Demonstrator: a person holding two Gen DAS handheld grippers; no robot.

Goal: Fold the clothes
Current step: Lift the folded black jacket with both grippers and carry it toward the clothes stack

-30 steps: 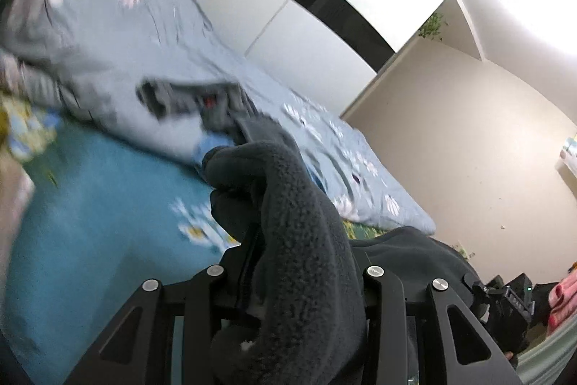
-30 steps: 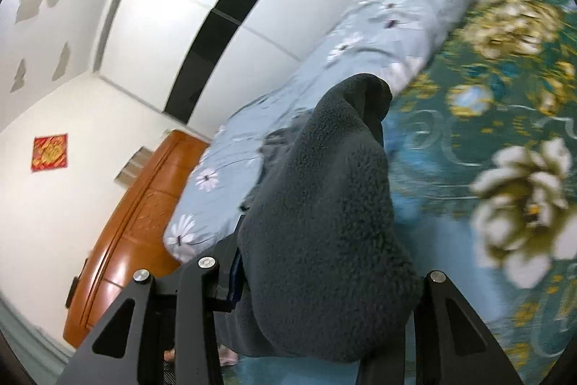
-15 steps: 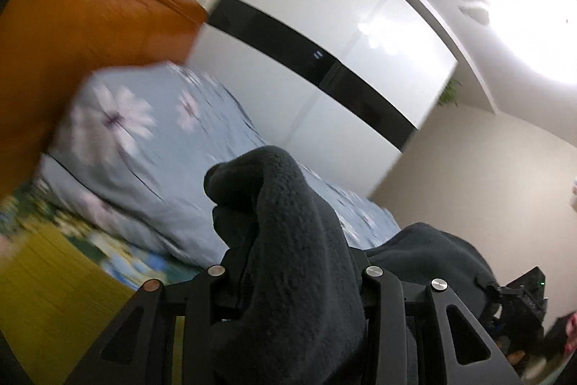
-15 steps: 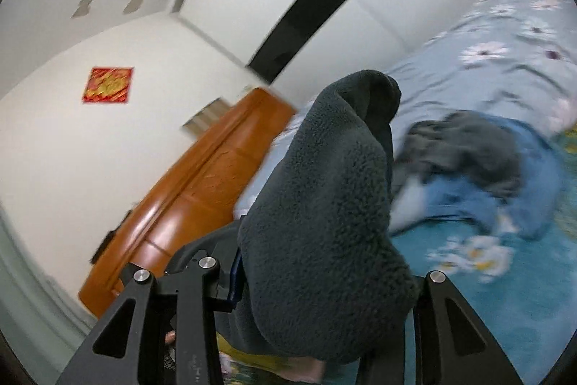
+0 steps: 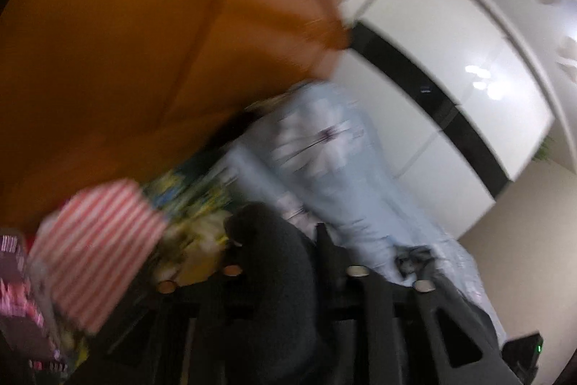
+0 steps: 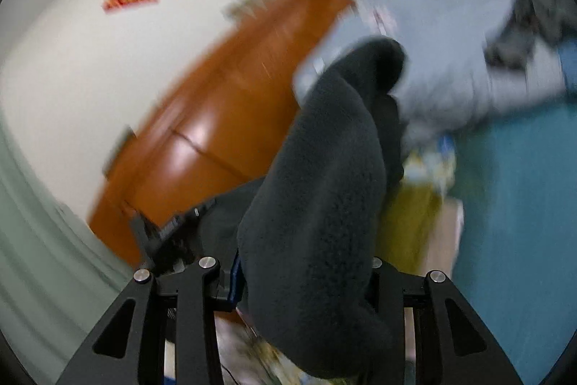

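A dark grey fleece garment [image 5: 277, 280] is bunched between the fingers of my left gripper [image 5: 288, 262], which is shut on it. The same fleece [image 6: 324, 197] fills my right gripper [image 6: 299, 273], also shut on it, and hides the fingertips. Both views are blurred by motion. The fleece hangs in the air between the two grippers, above the bed. The left gripper's body [image 6: 169, 226] shows at the lower left of the right wrist view.
An orange wooden headboard [image 5: 144, 42] fills the left wrist view's upper left. A light blue floral duvet [image 5: 335, 175] lies along the bed, with a grey garment [image 6: 526, 24] on it. A red-and-white striped item [image 5: 97, 248] sits at the left. Teal bedsheet [image 6: 515, 204] lies at the right.
Both grippers have swung towards the head of the bed with the fleece in them; the headboard now fills much of both views. The grips are unchanged.
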